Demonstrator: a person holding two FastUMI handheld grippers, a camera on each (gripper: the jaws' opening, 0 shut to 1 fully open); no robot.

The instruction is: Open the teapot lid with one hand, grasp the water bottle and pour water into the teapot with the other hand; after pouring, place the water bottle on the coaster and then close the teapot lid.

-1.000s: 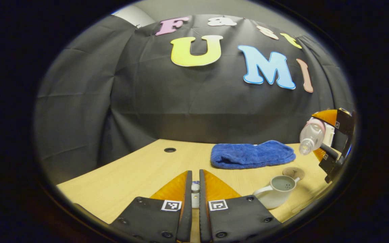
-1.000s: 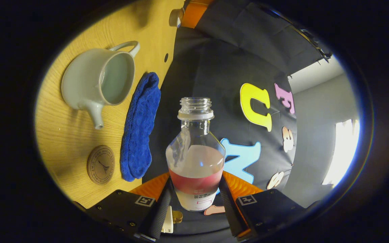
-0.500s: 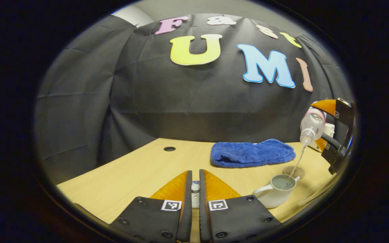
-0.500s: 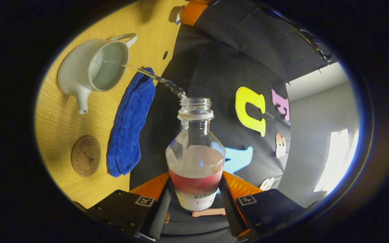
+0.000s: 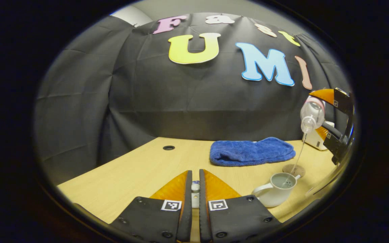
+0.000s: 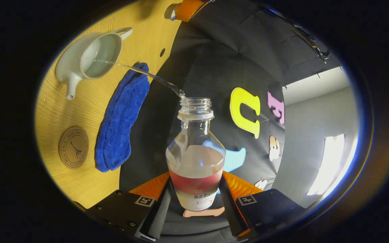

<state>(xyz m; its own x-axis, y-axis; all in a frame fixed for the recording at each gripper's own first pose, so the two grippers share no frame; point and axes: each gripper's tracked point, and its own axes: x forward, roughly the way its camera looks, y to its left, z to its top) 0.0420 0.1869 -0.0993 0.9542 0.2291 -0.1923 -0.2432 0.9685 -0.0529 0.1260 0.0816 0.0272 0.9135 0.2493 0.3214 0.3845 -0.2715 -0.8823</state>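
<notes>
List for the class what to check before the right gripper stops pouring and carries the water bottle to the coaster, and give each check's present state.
1. Both fingers of the right gripper press on the water bottle: ok.
2. The stream lands inside the open teapot: ok.
3. The coaster is bare, ready for the bottle: ok.
4. The left gripper is shut on the teapot lid, away from the pot: ok.
5. The blue towel lies beside the coaster, not on it: ok.
6. Water level in the teapot is enough: cannot tell.
</notes>
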